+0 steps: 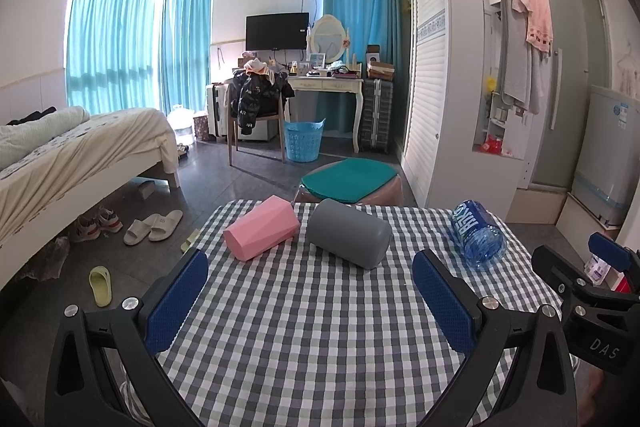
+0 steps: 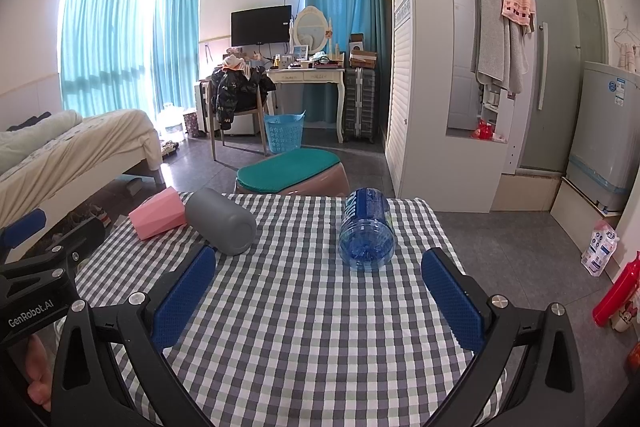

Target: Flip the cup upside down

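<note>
On table [image 1: 304, 327]: 3 items, all lying on their sides on the checked cloth, none upright.
Pink cup [image 1: 261, 228]: faceted, at 11 o'clock from the left gripper, near the far edge; closed base faces the camera, mouth points away toward 1 o'clock.
Grey cup [image 1: 349, 233]: smooth cylinder, at 12 o'clock in the left view, just beside the pink cup on its right; whether they touch, cannot tell. Rounded base faces the camera.
Bottle [image 1: 477, 235]: blue, clear, at 2 o'clock in the left view near the right edge, well apart from both cups; base toward camera.
Left gripper [image 1: 310, 277]: jaws spread wide, nothing between the blue pads [image 1: 176, 301]; sits at the near end of the table, apart from all 3 items.
Right gripper [image 2: 320, 273]: jaws spread wide, holding nothing; bottle [image 2: 366, 231] lies at 12 o'clock just ahead of it, grey cup [image 2: 222, 223] at 10 o'clock near its left pad, pink cup [image 2: 158, 215] beyond that.
Cross-view: each gripper shows at the edge of the other's frame, side by side.
Stool [image 1: 350, 181]: green cushion, just past the table's far edge at 12 o'clock.
Room: bed [image 1: 80, 151] at 9 o'clock, basket [image 1: 303, 141] behind the stool.
</note>
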